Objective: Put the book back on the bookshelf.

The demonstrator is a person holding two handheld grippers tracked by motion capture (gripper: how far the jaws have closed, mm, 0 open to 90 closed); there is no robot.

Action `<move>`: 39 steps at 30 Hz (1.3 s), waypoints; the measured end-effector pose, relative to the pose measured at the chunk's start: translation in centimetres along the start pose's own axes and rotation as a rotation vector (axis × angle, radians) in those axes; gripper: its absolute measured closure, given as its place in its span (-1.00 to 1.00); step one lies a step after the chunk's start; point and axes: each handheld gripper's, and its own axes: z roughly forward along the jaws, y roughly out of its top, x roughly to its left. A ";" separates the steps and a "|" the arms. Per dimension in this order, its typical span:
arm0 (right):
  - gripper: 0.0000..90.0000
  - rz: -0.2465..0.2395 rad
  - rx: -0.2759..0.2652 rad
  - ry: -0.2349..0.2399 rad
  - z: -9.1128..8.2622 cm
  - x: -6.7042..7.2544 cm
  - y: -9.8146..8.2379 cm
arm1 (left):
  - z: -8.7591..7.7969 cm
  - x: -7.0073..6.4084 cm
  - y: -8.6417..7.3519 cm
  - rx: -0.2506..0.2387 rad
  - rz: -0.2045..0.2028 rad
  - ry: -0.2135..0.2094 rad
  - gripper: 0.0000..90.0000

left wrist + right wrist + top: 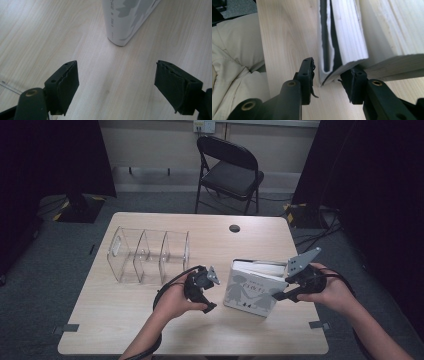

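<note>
A thick book (250, 292) with a white cover and grey silhouette figures rests on the wooden table (125, 320), right of centre. My right gripper (281, 295) is at the book's right edge. In the right gripper view the cover's corner (327, 72) lies between the jaws of the right gripper (328, 75), with a gap to the left pad, so this gripper is open. My left gripper (210, 292) hovers just left of the book. Its jaws are spread wide, so the left gripper (116, 82) is open over bare wood, and the book's spine (117, 25) stands ahead of it.
A clear plastic organiser (150, 255) with three compartments stands on the table's left half. A dark cable hole (234, 228) sits near the far edge. A black folding chair (227, 170) is behind the table. Pale clothing (234, 62) lies beyond the table edge in the right gripper view.
</note>
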 end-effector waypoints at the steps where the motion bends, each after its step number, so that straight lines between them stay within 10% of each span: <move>1: 0.40 0.000 0.000 0.000 0.0 0.0 0.0 | 0.0 0.0 0.0 0.000 0.000 0.000 -0.58; 39: 0.10 0.029 0.002 -0.020 -0.1 -0.6 -1.6 | -1.9 1.5 5.3 0.005 0.047 0.001 -0.60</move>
